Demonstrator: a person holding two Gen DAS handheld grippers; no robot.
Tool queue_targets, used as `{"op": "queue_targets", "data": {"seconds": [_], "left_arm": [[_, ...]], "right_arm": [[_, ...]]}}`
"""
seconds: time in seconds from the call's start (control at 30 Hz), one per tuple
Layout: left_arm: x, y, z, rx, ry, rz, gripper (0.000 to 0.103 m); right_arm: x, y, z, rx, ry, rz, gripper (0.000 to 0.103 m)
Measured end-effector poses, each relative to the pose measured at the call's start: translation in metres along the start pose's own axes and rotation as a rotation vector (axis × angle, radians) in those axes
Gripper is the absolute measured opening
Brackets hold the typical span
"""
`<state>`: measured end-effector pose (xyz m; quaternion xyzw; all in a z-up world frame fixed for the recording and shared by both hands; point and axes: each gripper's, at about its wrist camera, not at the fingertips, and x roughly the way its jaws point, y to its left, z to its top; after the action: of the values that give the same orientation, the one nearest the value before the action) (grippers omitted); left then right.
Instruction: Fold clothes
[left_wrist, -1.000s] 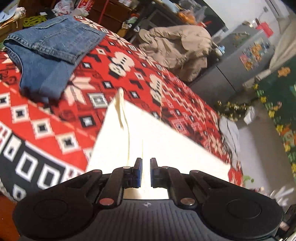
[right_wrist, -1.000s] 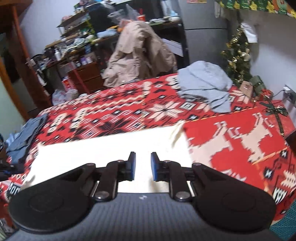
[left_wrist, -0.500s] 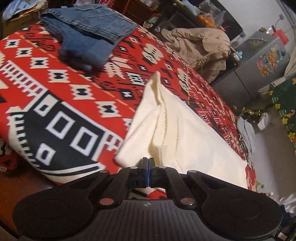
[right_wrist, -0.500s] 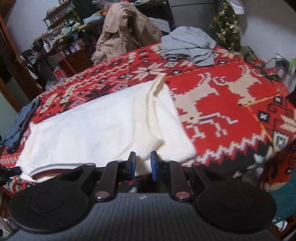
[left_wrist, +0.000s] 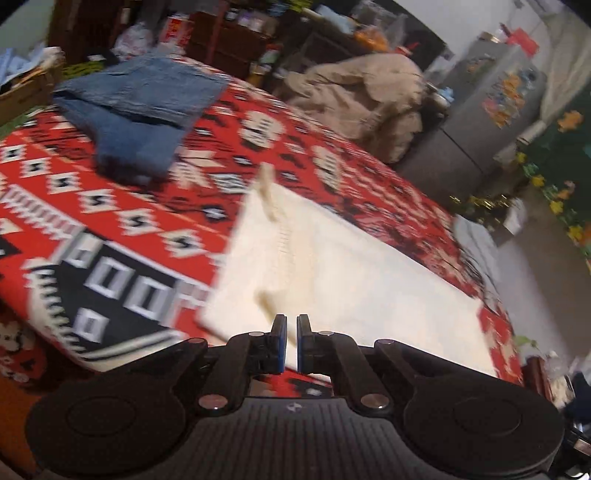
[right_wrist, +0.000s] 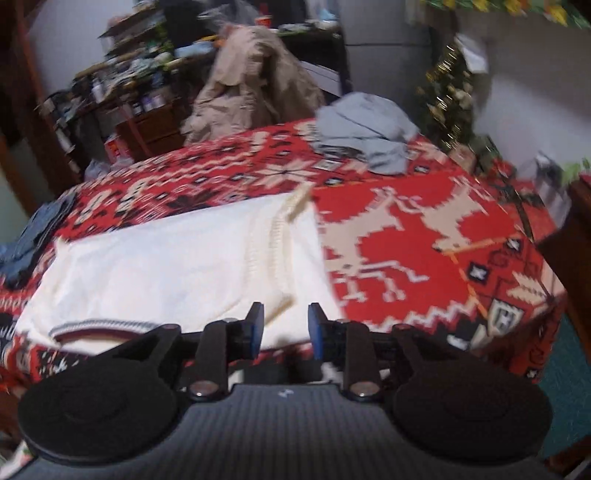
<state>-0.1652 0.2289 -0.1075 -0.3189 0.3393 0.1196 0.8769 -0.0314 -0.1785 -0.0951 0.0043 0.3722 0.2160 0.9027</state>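
Note:
A cream knit sweater (left_wrist: 351, 266) lies spread across the red patterned blanket (left_wrist: 110, 221); the right wrist view shows it (right_wrist: 166, 258) with a striped hem at the near left. My left gripper (left_wrist: 290, 341) sits at the sweater's near edge. Only a thin slit shows between its jaws, cream fabric fills that slit, and a small ridge of knit runs up to it. My right gripper (right_wrist: 286, 326) hovers over the sweater's near right corner. Its jaws are opening, and the pads stand well apart without pressing the fabric.
Folded blue jeans (left_wrist: 136, 110) lie at the blanket's far left. A crumpled grey garment (right_wrist: 365, 136) sits at the far right corner. A beige jacket (right_wrist: 255, 81) hangs beyond the bed before cluttered shelves. A small tinsel tree (right_wrist: 450, 96) stands at the right wall.
A second ago the sweater was stretched up in front of both grippers; it now lies on the blanket. The right jaws have spread wider. Both views have shifted and blurred.

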Motion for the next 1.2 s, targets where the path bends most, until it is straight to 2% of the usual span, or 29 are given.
{"op": "queue_targets", "data": {"seconds": [0.13, 0.27, 0.47, 0.53, 0.7, 0.83, 1.0, 1.03, 1.1, 1.2], "left_arm": [[0.021, -0.034, -0.010, 0.054, 0.033, -0.033, 0.004], [0.044, -0.053, -0.020, 0.042, 0.060, -0.039, 0.005], [0.055, -0.052, -0.037, 0.041, 0.069, -0.021, 0.004], [0.055, -0.051, -0.040, 0.049, 0.050, -0.027, 0.004], [0.055, -0.057, -0.043, 0.091, 0.026, -0.005, 0.005], [0.046, -0.062, -0.041, 0.109, 0.008, -0.001, 0.005], [0.025, -0.070, -0.022, 0.102, -0.075, -0.045, 0.005], [0.026, -0.072, -0.015, 0.097, -0.081, -0.057, 0.005], [0.033, -0.076, 0.001, 0.085, -0.082, -0.074, 0.004], [0.057, -0.076, 0.024, 0.059, -0.064, -0.071, 0.003]], "right_arm": [[0.009, 0.040, -0.005, -0.070, 0.002, 0.030, 0.029], [0.025, 0.075, -0.012, -0.112, 0.011, 0.047, 0.029], [0.035, 0.099, -0.028, -0.173, 0.005, 0.015, 0.030], [0.036, 0.101, -0.033, -0.191, -0.009, 0.012, 0.033], [0.038, 0.113, -0.043, -0.265, -0.043, 0.005, 0.056], [0.036, 0.122, -0.046, -0.306, -0.051, -0.028, 0.057], [0.013, 0.117, -0.029, -0.263, -0.111, 0.001, 0.054], [0.009, 0.116, -0.022, -0.257, -0.118, 0.007, 0.051], [0.007, 0.115, -0.006, -0.226, -0.117, 0.048, 0.034], [0.015, 0.117, 0.016, -0.167, -0.111, 0.113, 0.028]]}}
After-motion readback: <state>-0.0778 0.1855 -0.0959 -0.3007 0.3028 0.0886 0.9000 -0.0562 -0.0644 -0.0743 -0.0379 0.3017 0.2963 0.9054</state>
